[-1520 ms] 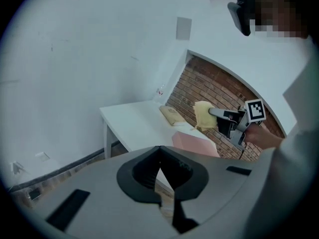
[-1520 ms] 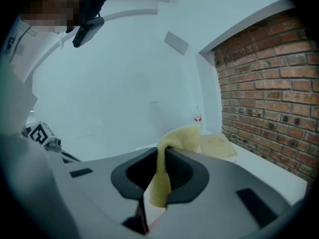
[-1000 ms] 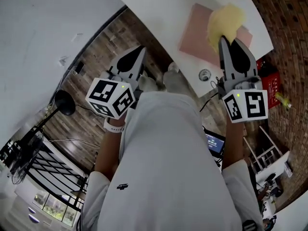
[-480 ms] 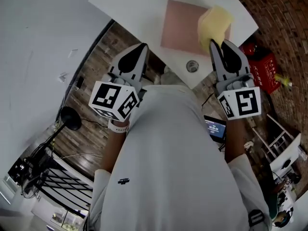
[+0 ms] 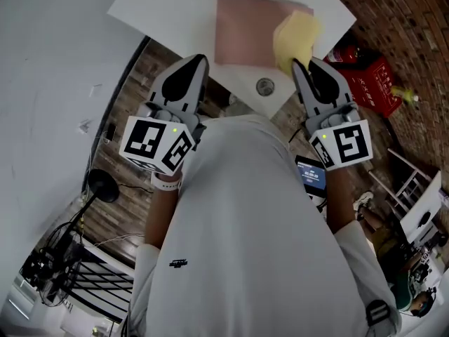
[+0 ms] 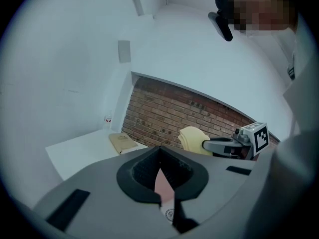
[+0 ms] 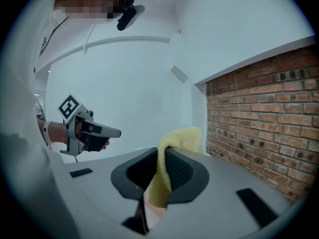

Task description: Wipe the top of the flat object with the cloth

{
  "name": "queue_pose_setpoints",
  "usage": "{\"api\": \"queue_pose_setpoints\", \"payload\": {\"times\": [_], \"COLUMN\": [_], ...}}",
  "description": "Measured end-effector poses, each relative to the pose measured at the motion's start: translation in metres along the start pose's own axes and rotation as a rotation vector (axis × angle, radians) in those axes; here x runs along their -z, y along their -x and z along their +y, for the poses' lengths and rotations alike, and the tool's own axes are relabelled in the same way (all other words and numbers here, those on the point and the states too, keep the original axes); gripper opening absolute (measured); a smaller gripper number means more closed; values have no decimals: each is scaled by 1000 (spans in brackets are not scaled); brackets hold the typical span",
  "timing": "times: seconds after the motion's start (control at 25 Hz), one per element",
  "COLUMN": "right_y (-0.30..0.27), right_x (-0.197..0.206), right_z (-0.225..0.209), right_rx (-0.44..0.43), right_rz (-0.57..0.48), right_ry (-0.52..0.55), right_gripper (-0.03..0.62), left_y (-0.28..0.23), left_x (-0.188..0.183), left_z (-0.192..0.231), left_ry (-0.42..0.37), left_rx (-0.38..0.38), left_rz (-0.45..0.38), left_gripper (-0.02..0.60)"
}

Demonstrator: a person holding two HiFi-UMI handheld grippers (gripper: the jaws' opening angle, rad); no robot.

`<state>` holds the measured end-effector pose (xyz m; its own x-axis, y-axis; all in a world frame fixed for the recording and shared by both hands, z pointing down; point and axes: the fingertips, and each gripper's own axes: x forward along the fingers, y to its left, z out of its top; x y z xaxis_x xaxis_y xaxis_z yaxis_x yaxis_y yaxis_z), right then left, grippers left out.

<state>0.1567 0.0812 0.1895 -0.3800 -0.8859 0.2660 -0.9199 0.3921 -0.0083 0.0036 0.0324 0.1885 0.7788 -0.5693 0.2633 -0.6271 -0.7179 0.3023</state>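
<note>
**Q:** Head view: largest item?
**A:** White tabletop (image 5: 168, 9), at 12 o'clock of the frame, w/ one corner pointing to 6 o'clock. On it lies the pink flat object (image 5: 242, 37), near that corner.

**Q:** Anything off the tabletop?
**A:** Red crate (image 5: 368, 83) on the floor, at approx. 3 o'clock of the corner.

**Q:** Claws?
**A:** Left claw (image 5: 196, 65): at 8 o'clock of the flat object, tips at the tabletop's edge and apart from the object. It is clenched, tips together w/ nothing btwn them. In the left gripper view, pink shows only through the slit behind the tips.
Right claw (image 5: 302, 67): at 5 o'clock of the flat object, clenched on the cloth (image 5: 295, 37).

**Q:** Cloth posn.?
**A:** Yellow and bunched. One fold is pinched in the right claw, and the rest bulges past the tips toward 12 o'clock, over the flat object's 3 o'clock edge. Whether it touches the object's top can't be told.

**Q:** Smaller items?
**A:** Tan book (image 6: 122, 142), left gripper view: on the tabletop at 10 o'clock of the left claw's tips, beyond the flat object.
Small round disc (image 5: 264, 86), head view: on the tabletop at 6 o'clock of the flat object, just beside its edge, btwn the two claws.
</note>
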Motion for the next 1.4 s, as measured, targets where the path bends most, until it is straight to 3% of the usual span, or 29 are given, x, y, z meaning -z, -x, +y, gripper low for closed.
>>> {"api": "queue_pose_setpoints", "payload": {"times": [1.4], "right_y": [-17], "right_x": [-8], "right_z": [14], "right_rx": [-18], "right_rz": [-20], "right_ry": [21], "right_gripper": [51], "left_y": [0], "left_x": [0], "left_z": [0], "left_ry": [-13], "left_rx": [34], "left_rz": [0], "left_gripper": [18]}}
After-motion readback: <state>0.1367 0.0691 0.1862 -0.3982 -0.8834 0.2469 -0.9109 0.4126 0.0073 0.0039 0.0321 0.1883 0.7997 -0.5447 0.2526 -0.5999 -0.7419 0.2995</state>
